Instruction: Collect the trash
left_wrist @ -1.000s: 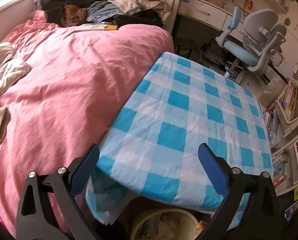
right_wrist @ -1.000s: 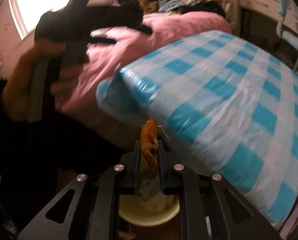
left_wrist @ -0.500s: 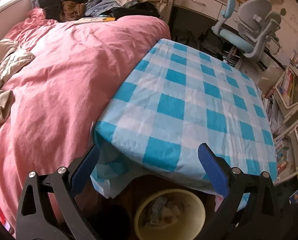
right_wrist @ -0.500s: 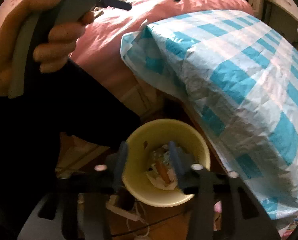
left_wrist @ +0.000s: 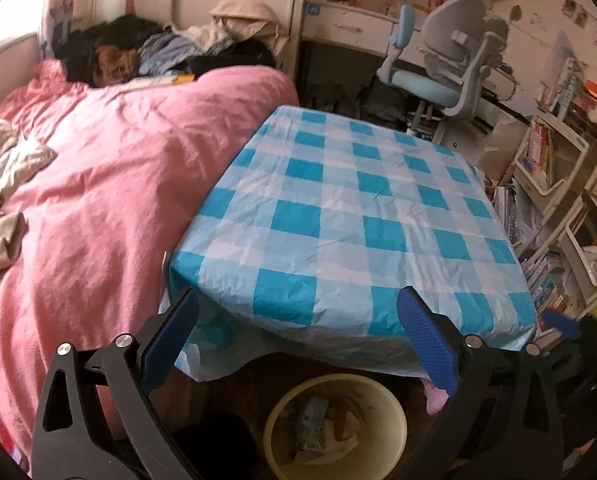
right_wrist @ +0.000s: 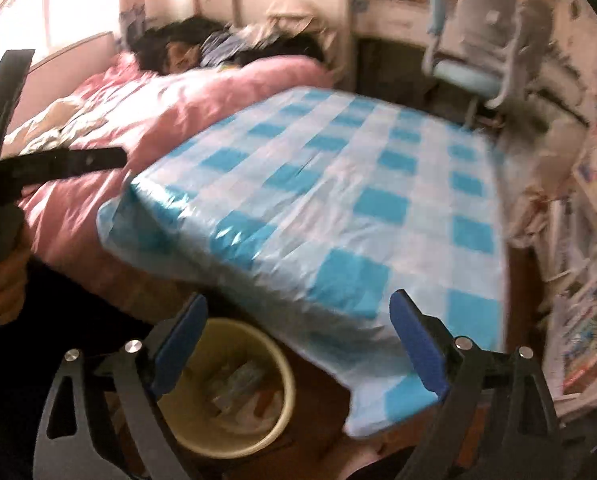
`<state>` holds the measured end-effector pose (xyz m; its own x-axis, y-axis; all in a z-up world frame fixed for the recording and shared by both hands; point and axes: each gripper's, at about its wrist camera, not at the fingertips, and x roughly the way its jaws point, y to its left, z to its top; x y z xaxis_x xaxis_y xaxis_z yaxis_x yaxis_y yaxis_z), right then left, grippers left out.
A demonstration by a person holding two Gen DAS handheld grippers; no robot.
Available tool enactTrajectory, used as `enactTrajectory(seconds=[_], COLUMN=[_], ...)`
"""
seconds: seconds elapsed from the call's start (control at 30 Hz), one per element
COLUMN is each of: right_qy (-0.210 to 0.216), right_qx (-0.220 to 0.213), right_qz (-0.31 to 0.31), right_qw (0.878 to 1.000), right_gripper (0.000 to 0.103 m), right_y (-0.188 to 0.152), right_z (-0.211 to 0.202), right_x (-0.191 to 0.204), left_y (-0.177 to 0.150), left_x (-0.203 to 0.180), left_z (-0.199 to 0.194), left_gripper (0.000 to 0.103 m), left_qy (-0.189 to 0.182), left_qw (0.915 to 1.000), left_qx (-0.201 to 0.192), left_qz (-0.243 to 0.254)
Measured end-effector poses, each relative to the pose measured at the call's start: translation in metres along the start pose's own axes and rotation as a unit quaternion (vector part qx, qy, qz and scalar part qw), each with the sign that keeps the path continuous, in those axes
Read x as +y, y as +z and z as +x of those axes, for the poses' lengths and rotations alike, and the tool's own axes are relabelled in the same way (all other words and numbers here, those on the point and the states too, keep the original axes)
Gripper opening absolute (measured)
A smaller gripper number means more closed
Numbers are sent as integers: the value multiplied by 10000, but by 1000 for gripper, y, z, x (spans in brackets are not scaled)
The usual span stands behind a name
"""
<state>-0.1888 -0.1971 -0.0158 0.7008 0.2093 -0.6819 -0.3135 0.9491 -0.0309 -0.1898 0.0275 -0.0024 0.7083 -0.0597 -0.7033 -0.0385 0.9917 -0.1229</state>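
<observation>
A pale yellow bin [left_wrist: 274, 412] stands on the floor under the near edge of the table with the blue and white checked cloth [left_wrist: 338, 216]. Paper and wrapper trash [left_wrist: 318, 420] lies inside it, with an orange scrap [left_wrist: 340, 416]. My left gripper [left_wrist: 297, 292] hangs open over the table edge, nothing between its blue pads. My right gripper [right_wrist: 298, 296] has its jaws opening wide and empty, above the bin [right_wrist: 290, 384] and the cloth's corner [right_wrist: 338, 200]. In the right wrist view a hand [right_wrist: 6, 276] holds the left gripper's black body [right_wrist: 58, 164] at far left.
A bed with a pink duvet [left_wrist: 98, 184] runs along the table's left side, with clothes piled at its head [left_wrist: 170, 48]. A grey and blue desk chair [left_wrist: 446, 64] stands behind the table. Crowded bookshelves [left_wrist: 558, 184] line the right.
My right gripper went from shut on an orange scrap to wide open; the scrap dropped into the bin, and the view swung up toward the table. My left gripper drew back, bringing the bin into view.
</observation>
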Motion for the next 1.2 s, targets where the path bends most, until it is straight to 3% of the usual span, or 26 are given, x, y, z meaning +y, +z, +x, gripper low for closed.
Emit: enactTrajectory(seconds=[0.13, 0.23, 0.5, 0.67, 0.9, 1.2], right_qy=[-762, -723, -1282, -1357, -1380, -1404], right_qx=[-588, -889, -1331, -1390, -1328, -1356], right_qz=[-38, 262, 508, 651, 282, 261], right_qw=[9953, 9931, 9815, 9788, 9811, 9804], right_gripper=[95, 95, 95, 95, 95, 95], right_y=[0, -1, -9, -17, -23, -26], right_z=[-23, -38, -64, -71, -74, -74], right_x=[-1, -12, -16, -15, 9, 17], left_y=[-7, -12, -25, -35, -46, -49], left_x=[-5, -8, -11, -15, -18, -16], left_z=[-15, -27, -50, -61, -69, -73], left_gripper=[96, 96, 96, 96, 96, 96], left_qy=[19, 54, -22, -53, -40, -43], left_qw=[9996, 9989, 9973, 9964, 9956, 9953], left_qx=[-234, -417, -668, -782, -846, -903], left_qz=[128, 198, 308, 328, 388, 346])
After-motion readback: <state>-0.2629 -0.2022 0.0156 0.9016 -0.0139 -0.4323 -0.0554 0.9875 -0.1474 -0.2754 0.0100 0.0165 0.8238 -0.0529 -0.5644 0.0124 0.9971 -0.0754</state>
